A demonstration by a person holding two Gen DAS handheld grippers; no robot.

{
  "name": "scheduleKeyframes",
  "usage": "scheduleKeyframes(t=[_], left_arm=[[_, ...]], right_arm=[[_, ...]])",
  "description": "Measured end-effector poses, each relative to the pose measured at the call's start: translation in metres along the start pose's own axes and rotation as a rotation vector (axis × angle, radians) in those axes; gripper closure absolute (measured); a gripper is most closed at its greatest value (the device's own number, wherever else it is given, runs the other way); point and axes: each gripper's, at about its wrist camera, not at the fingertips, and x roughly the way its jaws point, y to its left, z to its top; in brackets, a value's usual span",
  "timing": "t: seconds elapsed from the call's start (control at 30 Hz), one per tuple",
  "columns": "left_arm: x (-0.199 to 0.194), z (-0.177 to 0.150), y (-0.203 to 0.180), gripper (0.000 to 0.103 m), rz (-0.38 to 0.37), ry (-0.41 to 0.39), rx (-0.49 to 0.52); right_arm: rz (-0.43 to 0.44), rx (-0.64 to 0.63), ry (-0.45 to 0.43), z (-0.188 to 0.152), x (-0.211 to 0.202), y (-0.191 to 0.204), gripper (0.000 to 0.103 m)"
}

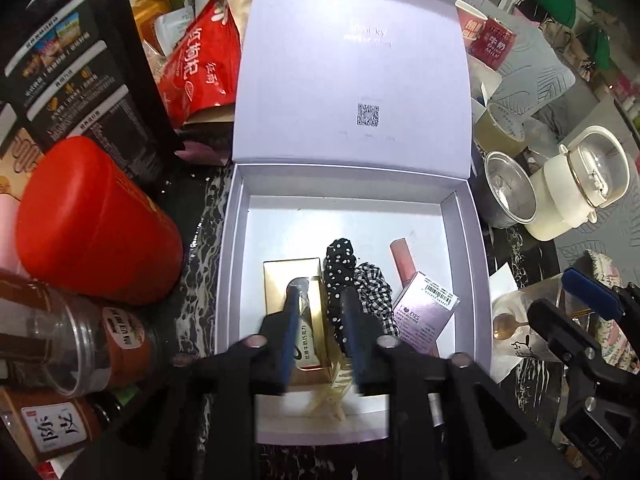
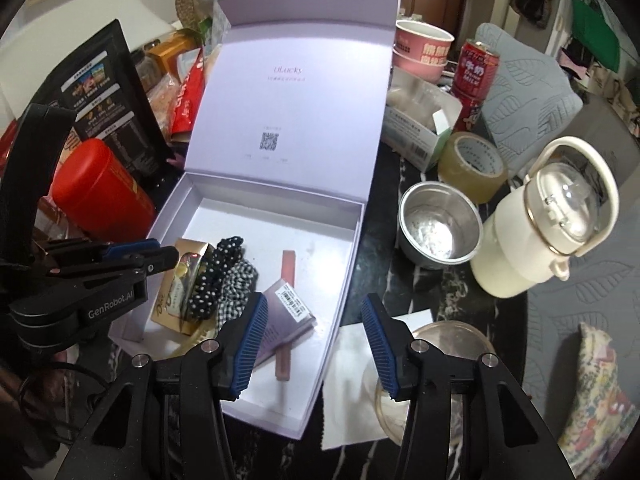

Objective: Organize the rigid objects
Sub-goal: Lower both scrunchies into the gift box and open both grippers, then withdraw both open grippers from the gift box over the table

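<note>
Inside the open white box (image 1: 240, 264), toward its near left corner, lies a gold chocolate packet (image 1: 298, 320); beside it sit a dotted scrunchie (image 1: 340, 276) and a checked scrunchie (image 1: 374, 292), then a small lilac carton (image 1: 424, 316) resting over a pink lip-gloss tube (image 1: 402, 260). The hinged lid (image 1: 352, 72) stands upright at the far wall. The left claw (image 1: 320, 292) is lowered into the box, one finger over the packet and the other against the dotted scrunchie; its fingers are parted, with a straw-coloured fringed piece visible between them lower down. Whether they grip anything cannot be told, though the packet appears to rest on the box floor. The step in hand reads as placing or nudging the packet into position among the items already stowed. The next move probably calls for lifting the left claw straight up, clear of the scrunchies, before fetching another item. The right claw (image 2: 314, 310) hovers above the near right edge of the box, spread wide and empty, tilted downward toward the carton. Around the box the dark marbled desk (image 2: 384, 176) carries a red canister (image 2: 100, 192), a steel cup (image 2: 440, 228), a roll of tape (image 2: 472, 164) and a cream bottle (image 2: 544, 224).
</note>
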Motion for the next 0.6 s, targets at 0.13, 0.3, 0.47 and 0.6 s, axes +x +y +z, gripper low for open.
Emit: scheduleKeyframes(t=[0.13,0.3,0.47,0.6], left_arm=[[-0.011,-0.001,0.002,0.000,-0.016,-0.028,-0.013],[-0.025,-0.004,0.004,0.000,-0.010,-0.036,-0.012],[-0.044,-0.010,0.005,0.000,-0.007,-0.060,-0.014],[-0.061,-0.019,0.009,0.000,0.000,-0.082,-0.020]], right_arm=[[-0.007,0.006,-0.012,-0.003,-0.012,0.000,0.054],[-0.010,0.013,-0.026,-0.007,-0.025,0.002,0.054],[-0.013,0.004,-0.041,-0.009,-0.037,0.005,0.054],[-0.009,-0.003,-0.060,-0.012,-0.049,0.010,0.054]])
